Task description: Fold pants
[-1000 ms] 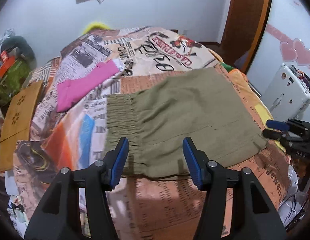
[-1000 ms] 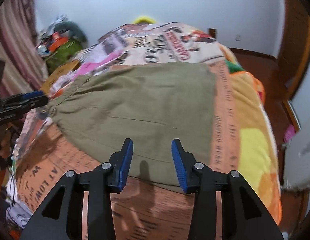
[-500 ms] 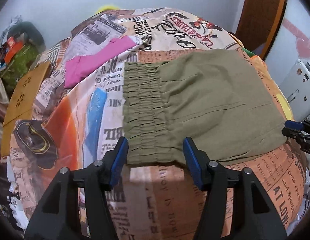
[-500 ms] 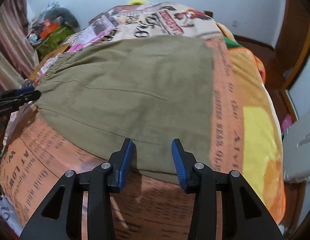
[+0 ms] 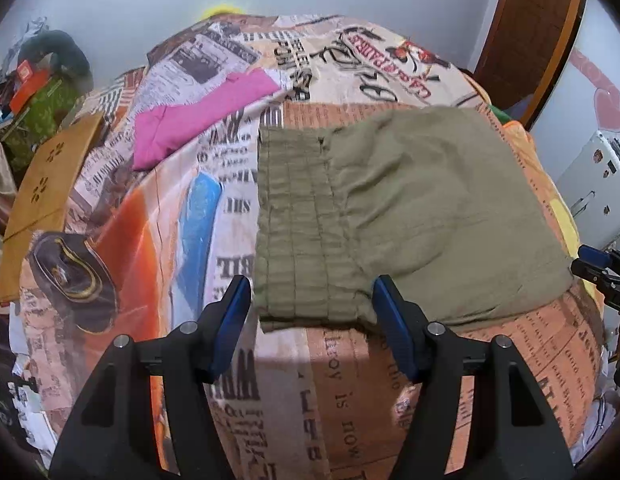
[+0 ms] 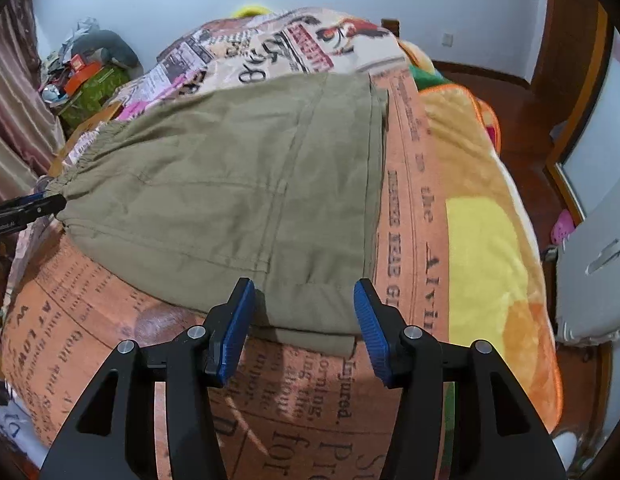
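Note:
Folded olive pants [image 5: 409,208] lie flat on the newspaper-print blanket [image 5: 349,400]. In the left wrist view their elastic waistband [image 5: 298,240] is on the left. My left gripper [image 5: 311,312] sits low at the waistband's near corner. Its jaws are opening, the corner lies between the fingertips, and the pads do not press it. In the right wrist view my right gripper [image 6: 306,312] hovers at the near corner of the leg hems [image 6: 329,304]. Its jaws are opening too, with the cloth between them unpinched. Each gripper's tip shows at the edge of the other's view.
A pink garment [image 5: 198,112] lies further back on the bed, left of the pants. A brown board [image 5: 46,188] and clutter stand off the bed's left side. A white appliance [image 5: 597,184] and a wooden door [image 5: 533,32] are to the right.
Both grippers have sunk closer to the pants' near edge. The left one has shifted toward the waistband corner. The right jaws stand clearly wider, the left slightly wider.

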Available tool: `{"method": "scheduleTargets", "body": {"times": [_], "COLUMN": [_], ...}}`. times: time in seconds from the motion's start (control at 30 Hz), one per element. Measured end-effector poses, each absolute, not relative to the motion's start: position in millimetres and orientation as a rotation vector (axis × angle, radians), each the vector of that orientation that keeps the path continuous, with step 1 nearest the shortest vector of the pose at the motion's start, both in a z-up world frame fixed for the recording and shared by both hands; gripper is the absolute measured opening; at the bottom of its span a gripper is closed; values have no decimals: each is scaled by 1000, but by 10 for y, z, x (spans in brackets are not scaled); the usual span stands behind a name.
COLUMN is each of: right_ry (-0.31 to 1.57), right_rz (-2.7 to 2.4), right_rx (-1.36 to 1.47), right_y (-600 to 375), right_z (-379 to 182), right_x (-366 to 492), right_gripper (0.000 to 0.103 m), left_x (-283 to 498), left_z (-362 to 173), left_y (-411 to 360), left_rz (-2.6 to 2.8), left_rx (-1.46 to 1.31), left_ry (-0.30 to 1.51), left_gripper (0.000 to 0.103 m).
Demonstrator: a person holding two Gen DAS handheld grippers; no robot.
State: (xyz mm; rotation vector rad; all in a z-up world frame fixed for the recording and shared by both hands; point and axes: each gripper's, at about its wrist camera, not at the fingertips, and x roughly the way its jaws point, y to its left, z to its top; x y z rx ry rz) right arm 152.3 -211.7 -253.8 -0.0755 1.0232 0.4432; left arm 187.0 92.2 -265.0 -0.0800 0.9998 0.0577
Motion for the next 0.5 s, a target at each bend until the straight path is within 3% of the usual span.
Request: {"method": "scheduleTargets", "body": {"times": [0.27,0.5], "right_ry": [917,842], "right_rz": [472,460], "right_rx": [-72,-92], "right_y": [-2033,-1986], "right_z": [-2213,-2070], "right_x": [1765,2179], "right_gripper": [48,48], "left_x": [2137,2579], "left_z": [-2295,-2316], "left_y": [1066,1124], "left_rz": [78,94], "left_rx": [-75,-57], "left_ry": [918,913], "left_gripper": [65,65]}}
